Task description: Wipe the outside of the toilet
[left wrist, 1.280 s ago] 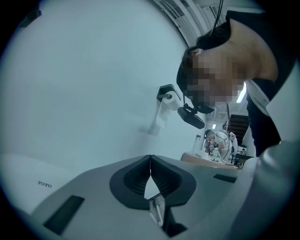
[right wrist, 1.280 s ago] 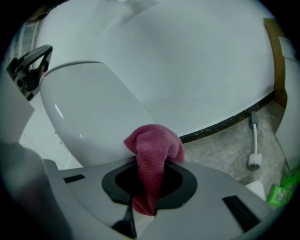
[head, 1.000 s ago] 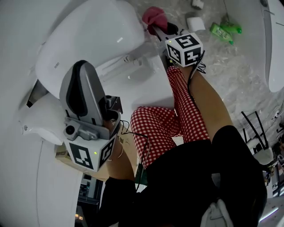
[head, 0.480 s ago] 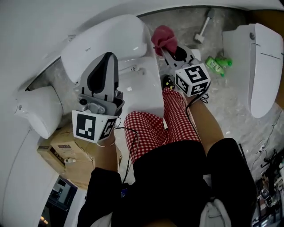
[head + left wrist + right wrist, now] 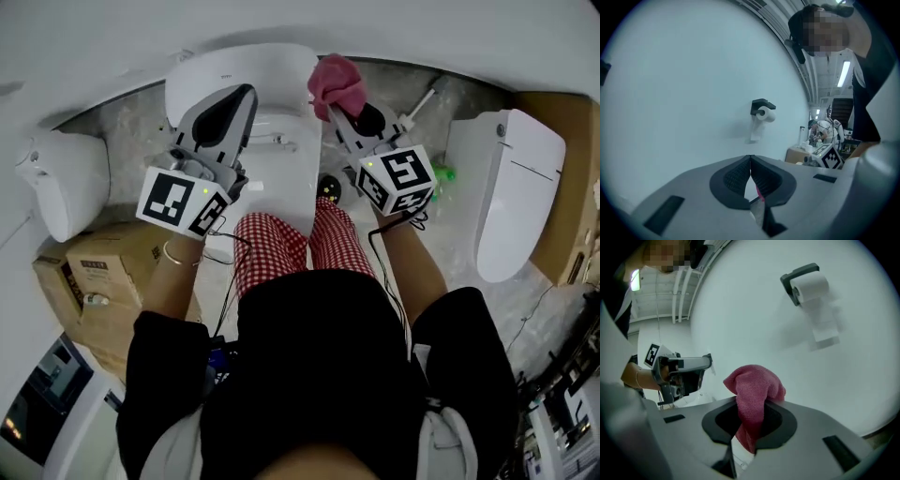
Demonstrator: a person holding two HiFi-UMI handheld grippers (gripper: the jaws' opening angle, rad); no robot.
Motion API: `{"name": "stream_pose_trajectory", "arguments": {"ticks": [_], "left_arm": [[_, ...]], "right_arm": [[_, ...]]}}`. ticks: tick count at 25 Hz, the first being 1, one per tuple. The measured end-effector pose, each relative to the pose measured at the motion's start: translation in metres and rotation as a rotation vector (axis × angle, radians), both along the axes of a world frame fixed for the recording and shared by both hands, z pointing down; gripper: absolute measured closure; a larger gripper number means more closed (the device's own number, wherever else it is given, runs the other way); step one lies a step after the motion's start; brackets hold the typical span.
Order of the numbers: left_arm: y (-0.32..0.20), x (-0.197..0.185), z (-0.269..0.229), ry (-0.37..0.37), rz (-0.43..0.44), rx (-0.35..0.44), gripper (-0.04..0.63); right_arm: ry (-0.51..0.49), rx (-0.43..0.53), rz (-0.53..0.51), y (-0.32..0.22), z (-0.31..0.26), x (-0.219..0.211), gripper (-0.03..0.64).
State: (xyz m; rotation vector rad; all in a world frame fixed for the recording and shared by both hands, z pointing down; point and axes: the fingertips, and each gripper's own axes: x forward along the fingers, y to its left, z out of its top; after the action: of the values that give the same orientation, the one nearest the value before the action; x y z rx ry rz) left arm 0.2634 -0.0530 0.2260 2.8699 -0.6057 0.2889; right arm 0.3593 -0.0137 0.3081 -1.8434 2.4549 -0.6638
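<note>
My right tongs (image 5: 334, 105) clench a pink cloth (image 5: 337, 80), my left tongs (image 5: 242, 97) pinched closed, above a white toilet (image 5: 292, 164) on a grey marbled floor (image 5: 131, 127).

Clamped shut in the grey right gripper (image 5: 751, 423): a crumpled pink woven cloth (image 5: 754, 390), bunched above the jaws. Beyond, up right, a white toilet-paper roll (image 5: 811, 287) in a dark wall holder (image 5: 799, 273). At left, the grey left gripper (image 5: 708, 363).

The head view looks steeply down on the white ceramic toilet (image 5: 281, 187); both gripper views face the pale wall (image 5: 684, 93) and share its white paper roll (image 5: 766, 114).
</note>
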Motion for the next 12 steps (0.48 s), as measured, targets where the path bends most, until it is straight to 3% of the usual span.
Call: {"name": "stream_pose_trajectory", "arguments": {"ticks": [7, 12], "left_arm": [[0.021, -0.003, -0.04, -0.01, 0.121, 0.011, 0.584], [0.029, -0.043, -0.061, 0.018, 0.057, -0.042, 0.584]], "right_arm": [[-0.004, 0.099, -0.212, -0.003, -0.081, -0.046, 0.538], [-0.002, 0.154, -0.367, 0.002, -0.118, -0.102, 0.538]]}}
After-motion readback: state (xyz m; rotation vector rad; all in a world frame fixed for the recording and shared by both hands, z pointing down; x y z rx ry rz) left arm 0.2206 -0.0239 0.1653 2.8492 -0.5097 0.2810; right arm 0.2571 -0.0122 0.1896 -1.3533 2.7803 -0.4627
